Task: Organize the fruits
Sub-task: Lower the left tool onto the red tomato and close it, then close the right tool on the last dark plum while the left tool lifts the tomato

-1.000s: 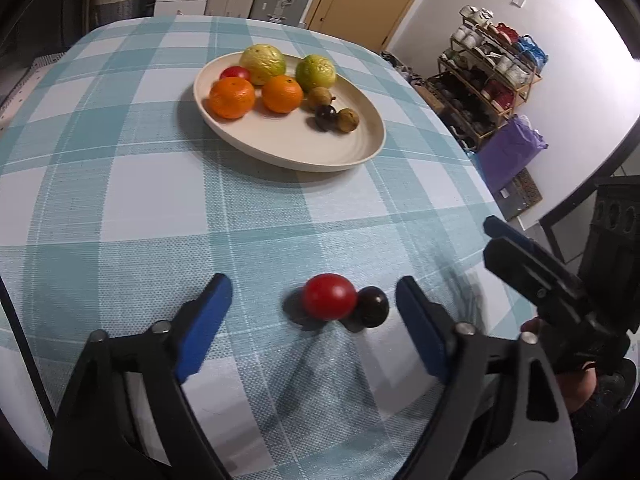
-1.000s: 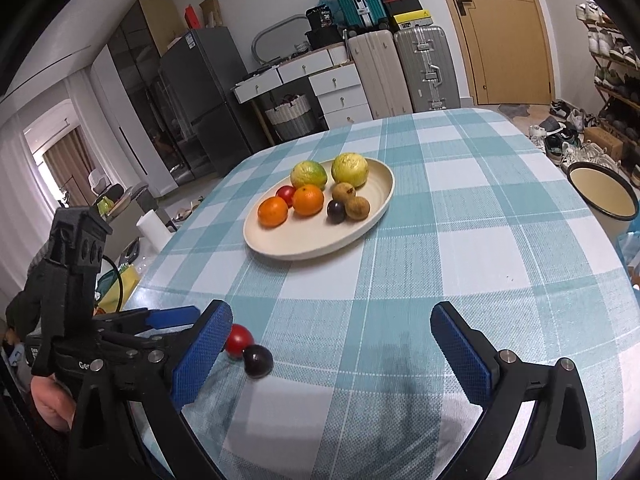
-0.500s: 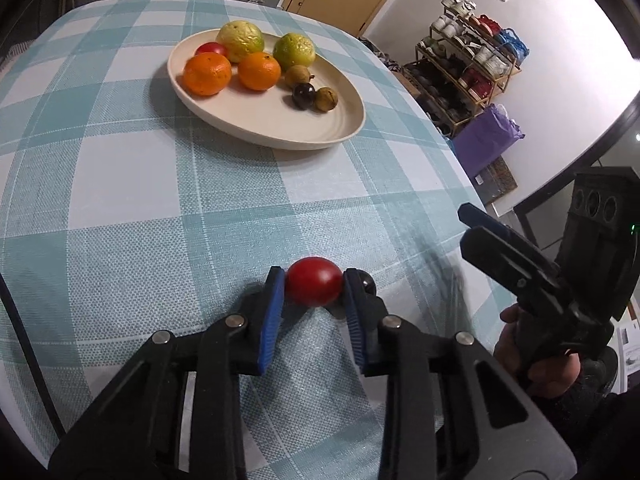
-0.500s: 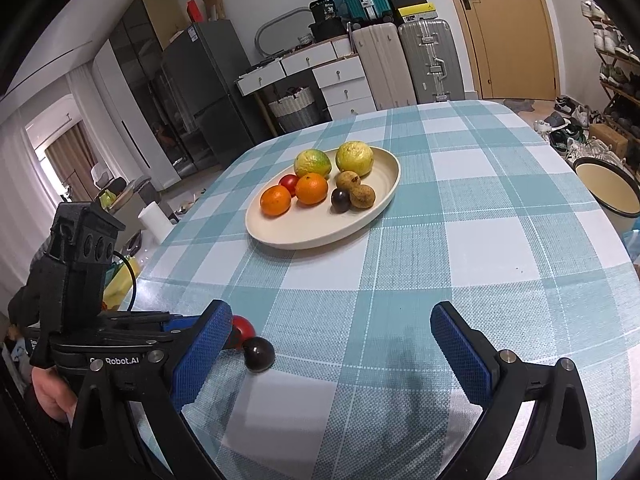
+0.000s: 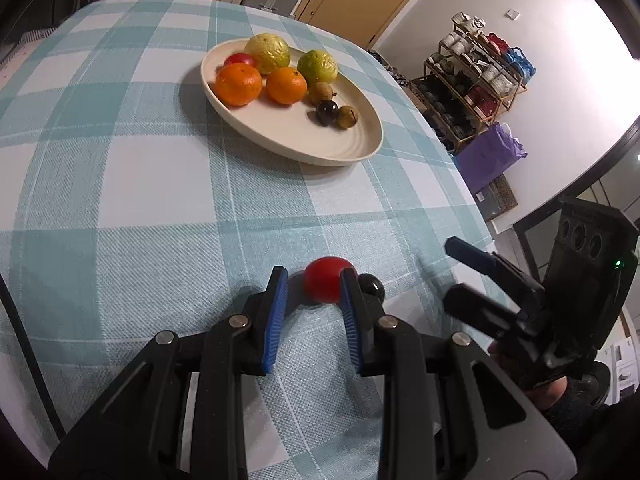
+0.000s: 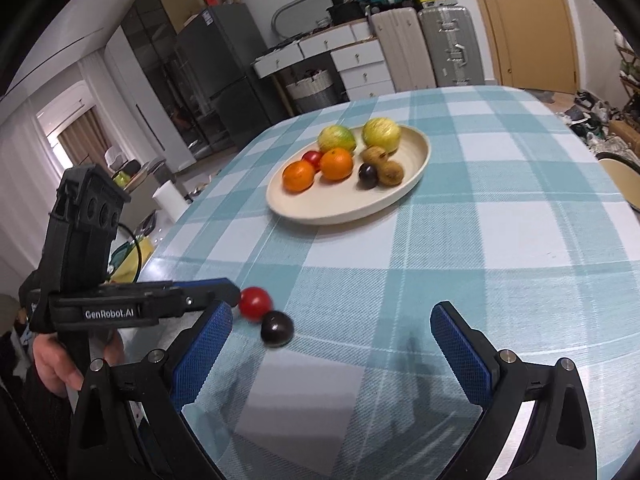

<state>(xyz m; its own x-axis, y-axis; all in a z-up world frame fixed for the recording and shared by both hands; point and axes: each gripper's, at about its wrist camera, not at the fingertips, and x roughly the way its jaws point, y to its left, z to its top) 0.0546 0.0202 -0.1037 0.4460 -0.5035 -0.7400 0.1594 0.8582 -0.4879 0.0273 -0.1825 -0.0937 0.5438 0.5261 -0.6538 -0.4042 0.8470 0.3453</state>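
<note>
The red fruit lies on the checked counter, touching a dark fruit. The left tongs, marked "GenRobot.AI", stand part-spread around it; the right tongs gape wide.

Pretty sure I'm driving this in somebody's apartment, dining area by the looks of it. Checked teal cloth on the tabletop, a fridge and white drawers along the back wall, suitcases parked by a wooden door, and a rack packed with shoes. Definitely lived-in.
</note>
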